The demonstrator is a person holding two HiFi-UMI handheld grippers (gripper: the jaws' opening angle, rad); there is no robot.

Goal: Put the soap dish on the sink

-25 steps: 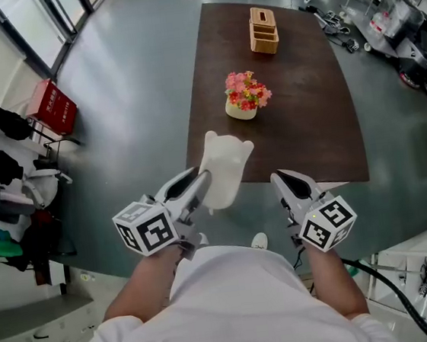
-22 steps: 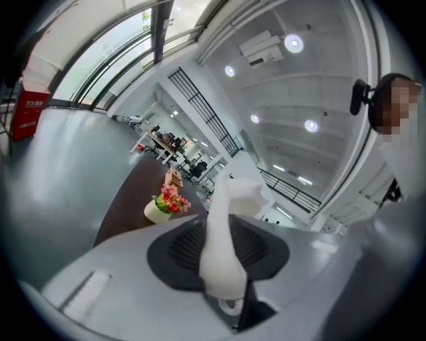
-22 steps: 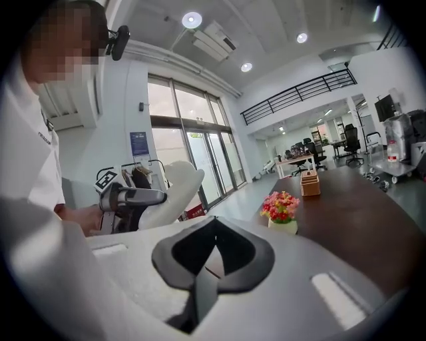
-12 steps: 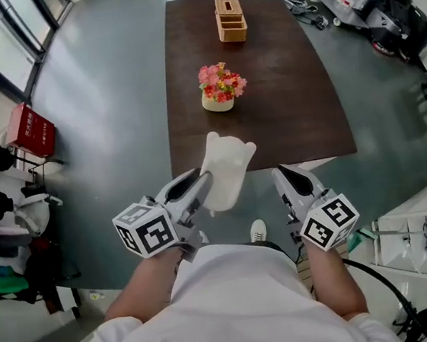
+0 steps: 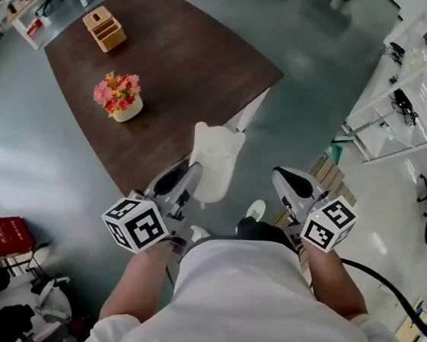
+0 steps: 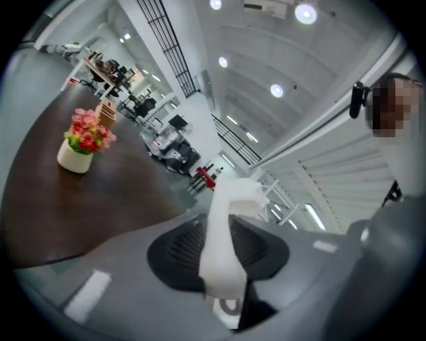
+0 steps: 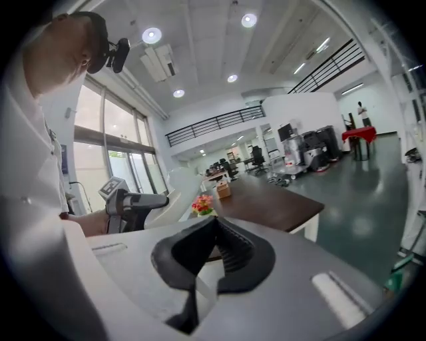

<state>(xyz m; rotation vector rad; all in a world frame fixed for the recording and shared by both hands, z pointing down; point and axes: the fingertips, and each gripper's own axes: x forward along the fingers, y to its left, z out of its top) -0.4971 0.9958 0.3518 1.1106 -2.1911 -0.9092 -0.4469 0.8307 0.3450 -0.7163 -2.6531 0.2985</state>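
The white soap dish stands on edge between the jaws of my left gripper, which is shut on it and carries it in the air in front of the person's body. In the left gripper view the soap dish rises as a thin white slab pinched by the dark pads. My right gripper is held beside it at the same height, apart from the dish; its jaws meet at the tip with nothing in them. No sink is in view.
A long brown table lies ahead to the left, bearing a pot of flowers and a wooden box. White metal racks stand at the right. A red box sits on the grey floor at the left.
The whole view has swung to the right, so the table slid to the upper left and racks came in at the right. Both grippers turned along with the body; the dish stays gripped.
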